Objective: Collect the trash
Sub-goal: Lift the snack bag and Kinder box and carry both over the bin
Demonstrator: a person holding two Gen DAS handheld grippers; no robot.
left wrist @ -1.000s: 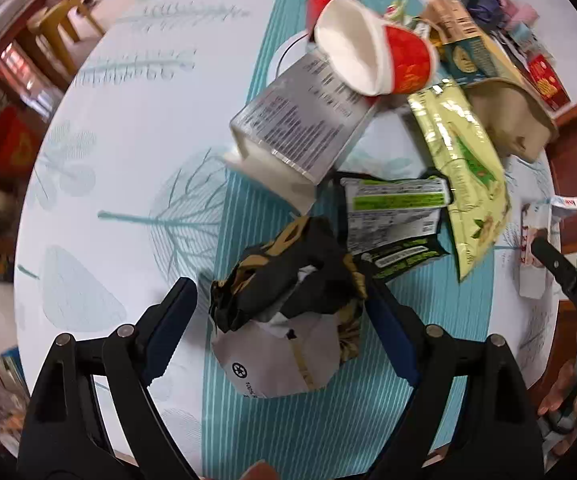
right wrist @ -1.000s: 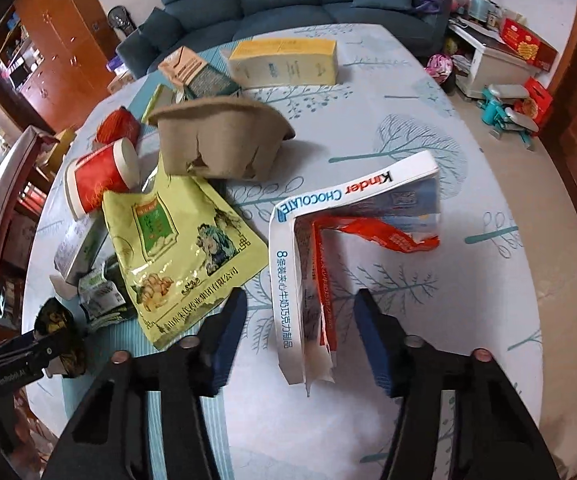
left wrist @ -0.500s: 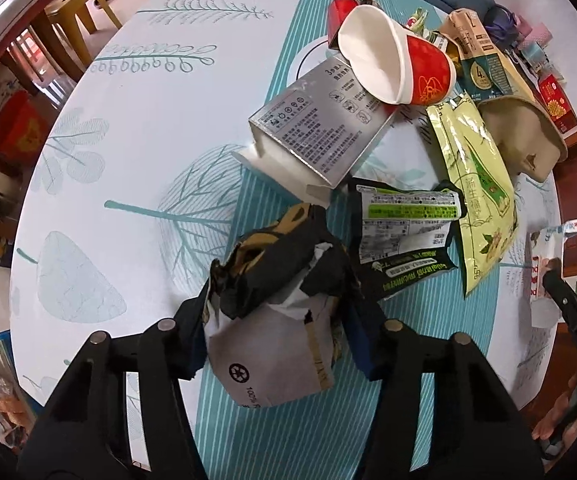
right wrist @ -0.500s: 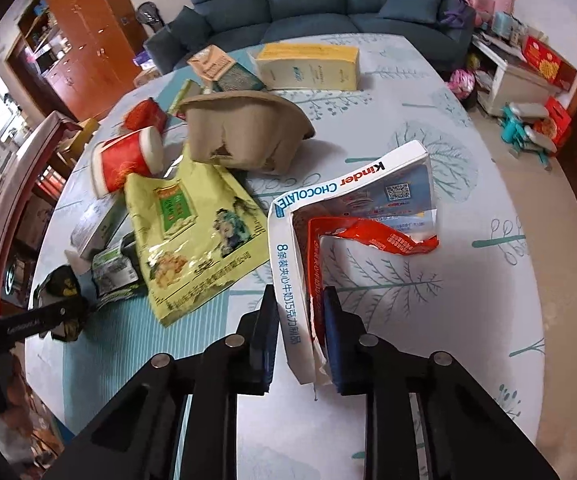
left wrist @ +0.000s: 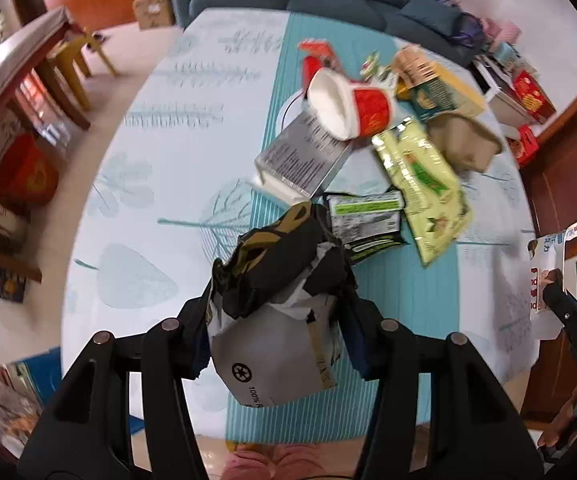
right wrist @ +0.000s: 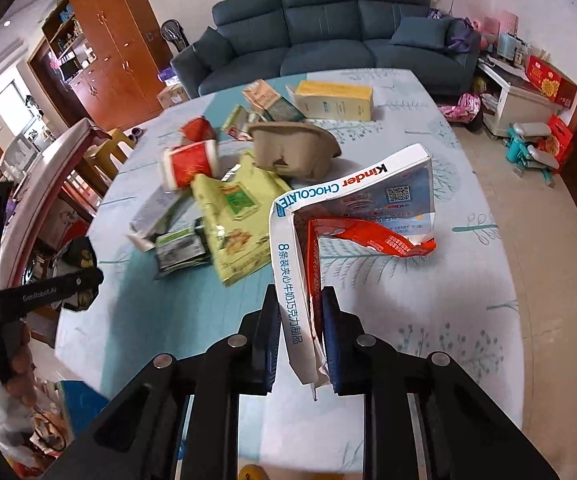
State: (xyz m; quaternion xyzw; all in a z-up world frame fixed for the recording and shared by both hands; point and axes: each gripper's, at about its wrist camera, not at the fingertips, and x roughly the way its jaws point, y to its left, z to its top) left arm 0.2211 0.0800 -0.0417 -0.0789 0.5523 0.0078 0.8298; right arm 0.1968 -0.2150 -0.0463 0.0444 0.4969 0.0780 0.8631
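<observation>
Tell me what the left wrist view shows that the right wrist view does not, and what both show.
Only the left wrist view: the left gripper with its jaws pressed on a crumpled black wrapper, and the white inside of the red cup.

Only the right wrist view: the right gripper with its jaws shut on the Kinder box, and the box's torn red lining.

Both: the table, the yellow bag, the sofa.
</observation>
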